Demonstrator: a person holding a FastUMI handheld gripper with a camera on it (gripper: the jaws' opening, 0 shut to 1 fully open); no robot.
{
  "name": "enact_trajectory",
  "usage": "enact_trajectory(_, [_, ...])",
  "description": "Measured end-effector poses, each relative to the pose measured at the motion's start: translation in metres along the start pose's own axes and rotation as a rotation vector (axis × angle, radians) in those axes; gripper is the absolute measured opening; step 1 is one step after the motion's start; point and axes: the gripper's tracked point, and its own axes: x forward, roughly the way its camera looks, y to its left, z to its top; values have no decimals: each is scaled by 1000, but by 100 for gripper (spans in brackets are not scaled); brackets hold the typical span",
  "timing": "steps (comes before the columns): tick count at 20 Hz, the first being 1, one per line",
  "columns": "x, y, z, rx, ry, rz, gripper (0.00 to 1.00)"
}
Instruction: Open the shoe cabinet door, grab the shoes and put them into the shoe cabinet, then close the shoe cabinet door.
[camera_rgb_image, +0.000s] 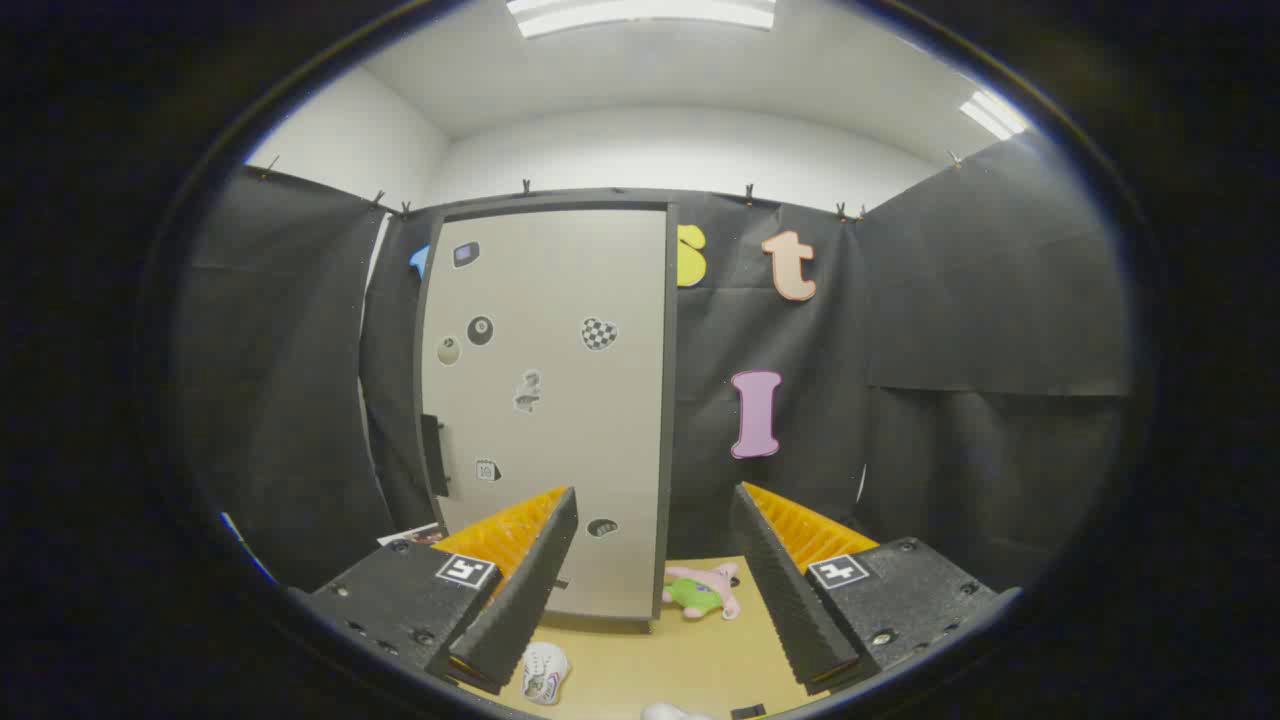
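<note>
Your gripper (655, 515) has its fingers spread wide and holds nothing. One shoe cabinet (545, 400) stands just beyond them, its door (560, 440) shut, one dark handle (433, 455) on its left edge and several stickers on the front. One white shoe (545, 672) lies below the left finger. One plush toy (703, 590) rests beside the cabinet's foot. The tan floor (660, 660) meets black cloth walls under white ceiling lights.

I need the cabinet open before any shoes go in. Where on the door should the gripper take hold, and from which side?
Take the dark handle on the left edge of the cabinet door. It is a narrow upright bar standing proud of the door's face, so come straight at the front with the fingers either side of it. The gripper is open, holding nothing, right of the handle.
</note>
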Motion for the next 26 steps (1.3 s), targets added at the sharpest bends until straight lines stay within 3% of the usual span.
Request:
enact_trajectory(21, [13,12,-11,-12,37,-2,98])
enact_trajectory(26, [37,46,-24,-13,45,17,99])
